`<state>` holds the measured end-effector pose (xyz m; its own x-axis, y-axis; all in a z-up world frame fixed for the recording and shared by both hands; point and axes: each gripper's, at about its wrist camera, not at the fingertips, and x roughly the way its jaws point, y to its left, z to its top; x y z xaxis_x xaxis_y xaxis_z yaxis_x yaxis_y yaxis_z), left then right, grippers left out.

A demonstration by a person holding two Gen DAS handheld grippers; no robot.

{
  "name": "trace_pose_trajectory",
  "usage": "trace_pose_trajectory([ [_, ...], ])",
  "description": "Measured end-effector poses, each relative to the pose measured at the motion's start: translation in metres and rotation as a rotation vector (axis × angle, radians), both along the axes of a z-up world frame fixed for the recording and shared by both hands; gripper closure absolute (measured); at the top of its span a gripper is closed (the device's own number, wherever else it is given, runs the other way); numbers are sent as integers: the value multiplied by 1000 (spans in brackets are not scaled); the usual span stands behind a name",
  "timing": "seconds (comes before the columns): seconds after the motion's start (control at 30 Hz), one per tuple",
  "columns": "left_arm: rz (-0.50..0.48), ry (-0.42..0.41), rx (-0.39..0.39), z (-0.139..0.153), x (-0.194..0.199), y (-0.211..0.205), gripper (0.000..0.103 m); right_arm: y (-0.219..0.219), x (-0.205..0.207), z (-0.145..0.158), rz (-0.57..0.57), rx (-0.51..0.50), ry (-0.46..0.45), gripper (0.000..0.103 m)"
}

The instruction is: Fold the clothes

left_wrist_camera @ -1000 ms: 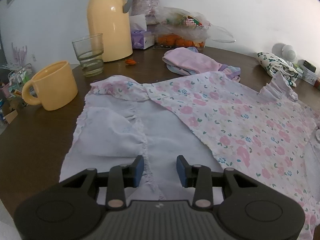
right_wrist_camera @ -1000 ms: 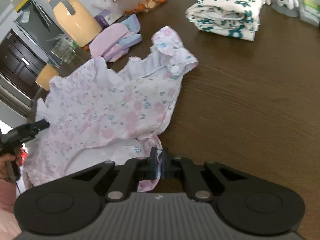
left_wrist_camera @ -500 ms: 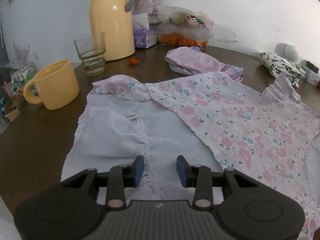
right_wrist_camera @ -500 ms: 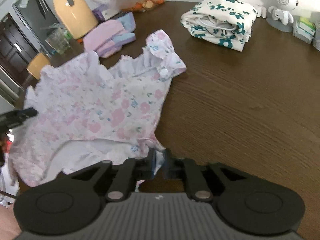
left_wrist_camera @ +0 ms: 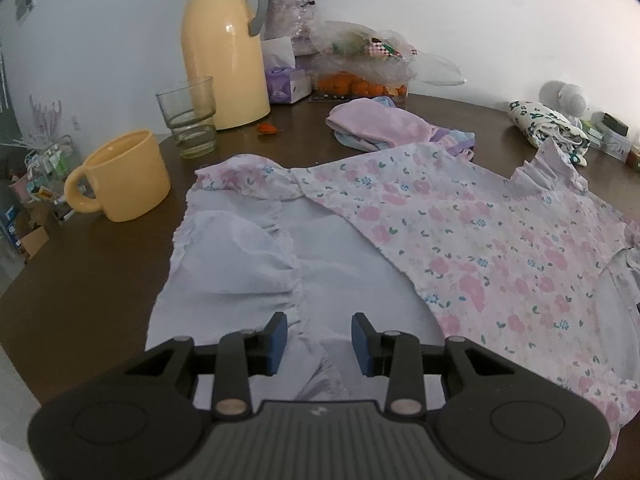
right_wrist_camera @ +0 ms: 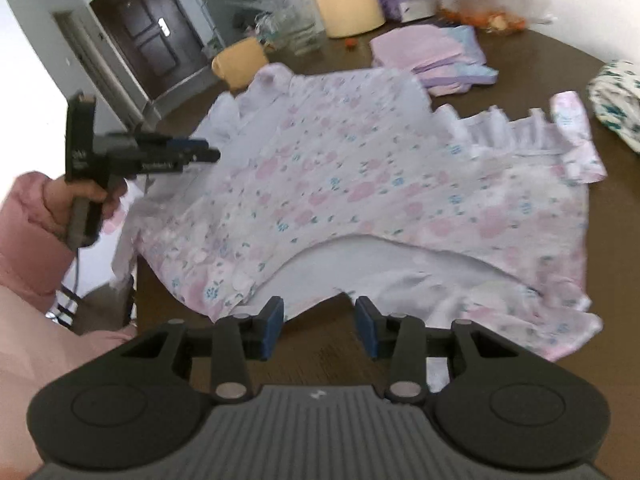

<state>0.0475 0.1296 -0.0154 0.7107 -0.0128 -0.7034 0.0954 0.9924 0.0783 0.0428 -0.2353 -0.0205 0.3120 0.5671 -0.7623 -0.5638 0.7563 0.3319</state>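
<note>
A pink floral child's dress (left_wrist_camera: pixel 460 236) lies spread on the dark wooden table (left_wrist_camera: pixel 100 264), its white lining (left_wrist_camera: pixel 256 264) turned up on the left part. My left gripper (left_wrist_camera: pixel 319 340) hovers open just above the lining's near edge, nothing between its fingers. In the right wrist view the same dress (right_wrist_camera: pixel 360 184) stretches across the table, and my right gripper (right_wrist_camera: pixel 319 326) stands open over bare wood just short of the hem. The left gripper (right_wrist_camera: pixel 200 154) shows there too, held by a hand in a pink sleeve (right_wrist_camera: pixel 28 236) at the dress's left end.
Beyond the dress stand a yellow mug (left_wrist_camera: pixel 124 176), a glass (left_wrist_camera: pixel 190 116), a yellow thermos jug (left_wrist_camera: pixel 222 44), a tissue box (left_wrist_camera: pixel 286 80) and a bag of oranges (left_wrist_camera: pixel 360 76). Folded pink clothes (left_wrist_camera: pixel 380 124) and a folded green-flowered cloth (left_wrist_camera: pixel 548 124) lie at the back.
My right gripper was shut on the dress hem; it has let go, opened and swung to face left across the dress. The left gripper stays open, barely moved.
</note>
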Motion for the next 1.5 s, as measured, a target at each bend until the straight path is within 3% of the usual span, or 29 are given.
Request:
trace_pose_trajectory([
  [0.2, -4, -2, 7, -4, -1, 2, 69, 16, 9, -7, -48, 6, -20, 64],
  [0.33, -7, -1, -1, -6, -2, 4, 69, 27, 6, 3, 38, 92, 10, 64],
  [0.47, -9, -4, -8, -8, -3, 4, 70, 46, 9, -4, 50, 18, 15, 64],
  [0.6, -11, -3, -16, -11, -3, 5, 70, 8, 32, -1, -123, 44, 14, 66],
  [0.7, -12, -6, -24, -11, -3, 6, 70, -39, 41, 7, -284, -8, -32, 66],
  [1.0, -5, -9, -31, -12, -2, 5, 69, -107, 55, -17, -478, -16, 24, 66],
  [1.07, -6, -6, -30, -12, -1, 5, 69, -106, 59, -20, -462, 18, 44, 66],
  [1.1, -6, -5, -31, -11, -1, 5, 69, -105, 60, -22, -454, 35, 54, 79],
  [1.17, -7, -1, -34, -11, -1, 6, 69, -104, 63, -23, -439, 54, 74, 94],
  [1.43, -22, 36, -37, -8, 5, 9, 68, -119, 60, -16, -454, -64, 42, 97],
  [1.47, -22, 38, -37, -8, 6, 9, 68, -122, 61, -15, -462, -76, 41, 103],
  [1.5, -22, 39, -37, -8, 6, 10, 68, -124, 61, -15, -474, -101, 33, 103],
])
